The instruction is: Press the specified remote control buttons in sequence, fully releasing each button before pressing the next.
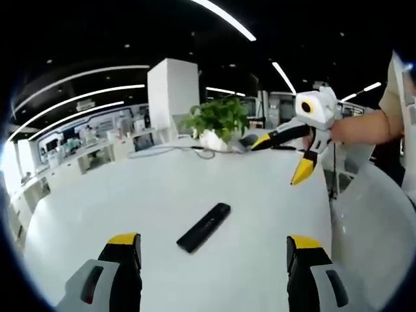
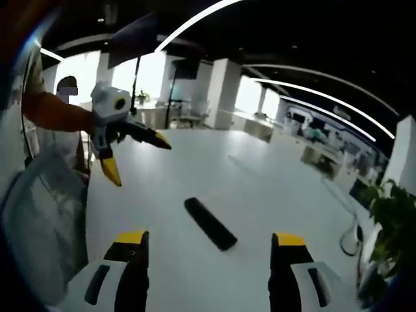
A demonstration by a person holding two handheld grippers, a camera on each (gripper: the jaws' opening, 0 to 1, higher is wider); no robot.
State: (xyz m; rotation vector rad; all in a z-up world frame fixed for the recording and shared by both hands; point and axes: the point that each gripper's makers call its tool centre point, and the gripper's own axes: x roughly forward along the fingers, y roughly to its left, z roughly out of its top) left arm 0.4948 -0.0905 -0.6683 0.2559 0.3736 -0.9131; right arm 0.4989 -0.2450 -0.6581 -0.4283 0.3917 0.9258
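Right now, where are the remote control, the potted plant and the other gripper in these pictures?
remote control point(image 1: 204, 227): left gripper view, middle of its black body.
potted plant point(image 1: 219, 117): left gripper view, on its green leaves.
right gripper point(image 1: 283, 156): left gripper view, midway between its yellow fingertips, jaws spread apart.

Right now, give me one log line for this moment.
remote control flat on white table, untouched | left tongs open | right tongs open | no press yet

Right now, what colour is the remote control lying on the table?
Black. The remote control lies on the white table, clearest in the left gripper view.
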